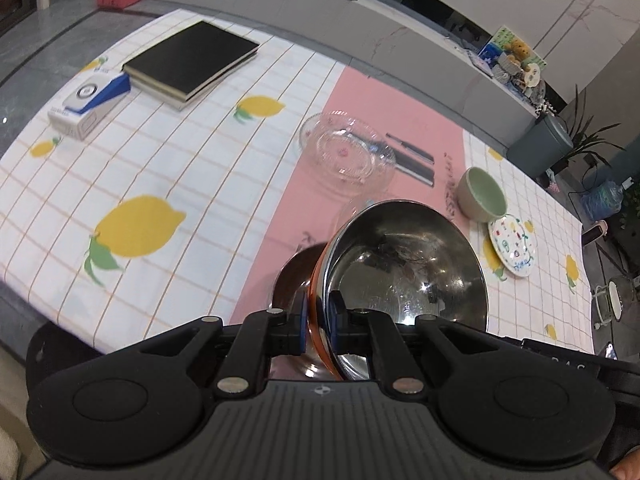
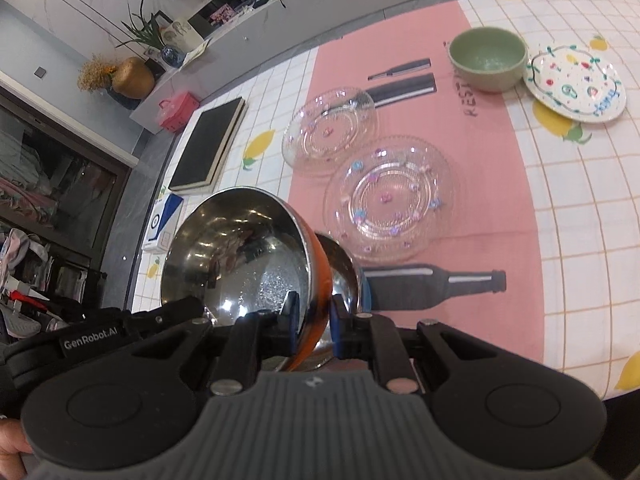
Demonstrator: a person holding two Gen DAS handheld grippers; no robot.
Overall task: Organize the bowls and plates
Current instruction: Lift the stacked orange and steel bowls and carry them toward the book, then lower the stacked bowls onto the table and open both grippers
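A steel bowl with an orange outside [image 1: 404,264] [image 2: 236,252] hangs tilted over the near part of the table. My left gripper [image 1: 320,312] is shut on its rim, and my right gripper [image 2: 314,312] is shut on the rim at the other side. Just beyond it shows part of a second steel bowl [image 1: 294,280] [image 2: 342,272]; whether the two touch I cannot tell. Two clear glass plates [image 2: 330,132] [image 2: 390,196] lie on the pink mat [image 2: 492,184]; the left wrist view shows one of these glass plates [image 1: 346,152]. A green bowl [image 1: 482,194] [image 2: 486,58] stands beside a painted white plate [image 1: 514,246] [image 2: 574,88].
Stacked black books [image 1: 192,60] [image 2: 208,148] and a white-and-blue box [image 1: 90,102] [image 2: 162,220] lie on the lemon-print tablecloth [image 1: 180,168] at the left. The table's near edge runs close under both grippers. A hand shows at the lower left of the right wrist view.
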